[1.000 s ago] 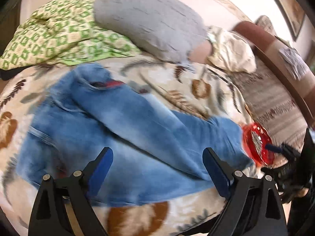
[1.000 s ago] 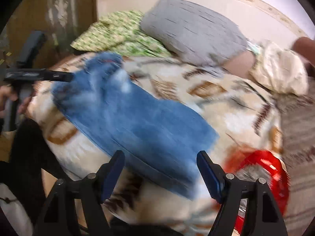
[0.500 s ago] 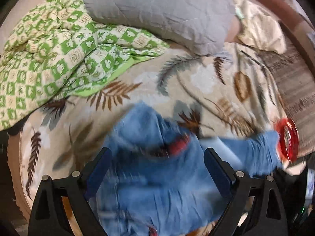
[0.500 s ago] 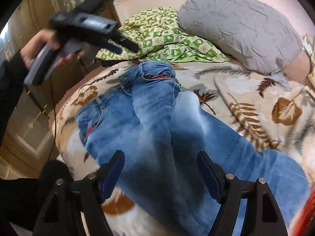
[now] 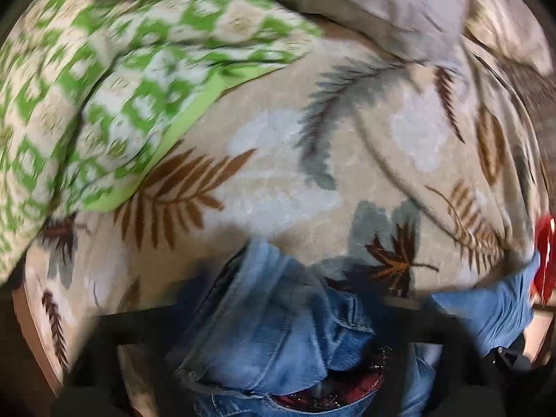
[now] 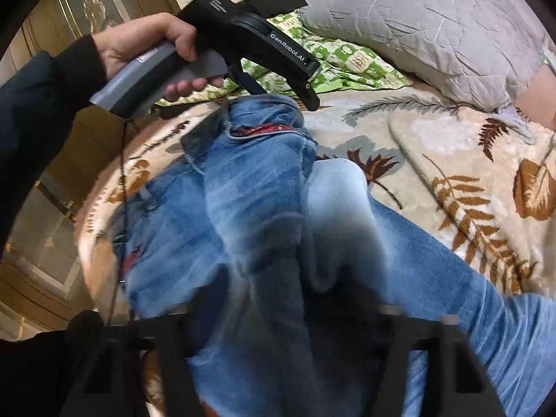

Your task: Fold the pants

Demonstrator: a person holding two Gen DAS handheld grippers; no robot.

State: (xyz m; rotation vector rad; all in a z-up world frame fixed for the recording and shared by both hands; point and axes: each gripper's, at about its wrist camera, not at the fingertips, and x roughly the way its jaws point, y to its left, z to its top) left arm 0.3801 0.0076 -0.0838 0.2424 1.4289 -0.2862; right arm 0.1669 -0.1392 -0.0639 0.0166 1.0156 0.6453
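Note:
Blue jeans (image 6: pixel 264 215) lie on a leaf-print blanket (image 6: pixel 451 160), waistband with red lining at the far end. In the left wrist view the waistband (image 5: pixel 278 330) fills the space between my left gripper's (image 5: pixel 278 358) blurred dark fingers; the jaws look wide apart with denim bunched between them. In the right wrist view the left gripper (image 6: pixel 309 99) hangs over the waistband, held by a hand. My right gripper (image 6: pixel 278 340) sits low over a jeans leg, its fingers blurred, spread wide with cloth between them.
A green patterned cover (image 5: pixel 104 97) and a grey pillow (image 6: pixel 434 24) lie at the head of the bed. A red round object (image 5: pixel 544 253) sits at the right edge. A wooden cabinet (image 6: pixel 69 17) stands left of the bed.
Both grippers have dropped closer to the jeans. The left one moved forward onto the waistband; the right one lowered onto the leg. Both views are blurred by motion.

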